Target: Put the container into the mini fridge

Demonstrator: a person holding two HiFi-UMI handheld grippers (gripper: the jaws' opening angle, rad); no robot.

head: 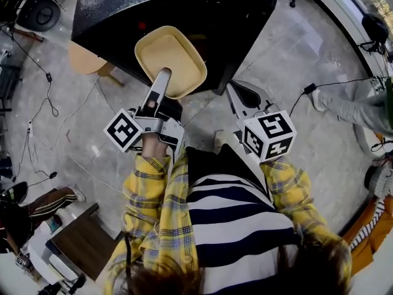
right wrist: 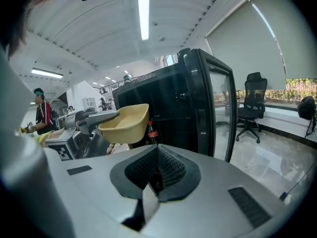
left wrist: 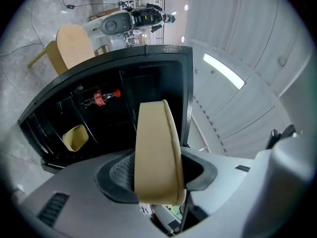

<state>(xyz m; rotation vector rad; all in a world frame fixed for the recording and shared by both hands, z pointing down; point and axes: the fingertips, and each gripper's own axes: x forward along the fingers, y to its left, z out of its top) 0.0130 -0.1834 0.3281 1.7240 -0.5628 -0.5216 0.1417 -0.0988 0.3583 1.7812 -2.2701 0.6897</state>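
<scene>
Clamping the near rim of the container [head: 172,57] in the left gripper [head: 162,78], pads pressed on both faces of the wall, so properly grasped, not just cradled. Holding it open side up and roughly level, in the air just in front of the mini fridge [head: 184,8], not yet through the opening. Carrying no load in it: bare tan floor seen from the head view. With the right gripper [head: 236,93] clenched on nothing, off to the side, touching neither container nor fridge. Looking past the held rim into the open cabinet: dark shelves [left wrist: 114,113], a cola bottle [left wrist: 101,97] standing on one, plus a second, smaller tan tub [left wrist: 75,137] elsewhere inside; probably empty as well, but too small and dark to call. Seeing the glass door [right wrist: 218,113] swung clear at the right of the right gripper view. Progress, as a judgement: pick-up done, door already open, approach nearly done. Left to do: carry the container through the opening, set it on a free stretch of shelf, let go, back the gripper out, maybe close the door after. Worth steering clear of the bottle and the tub going in, and keeping the container level so the far rim clears the shelf edge.
</scene>
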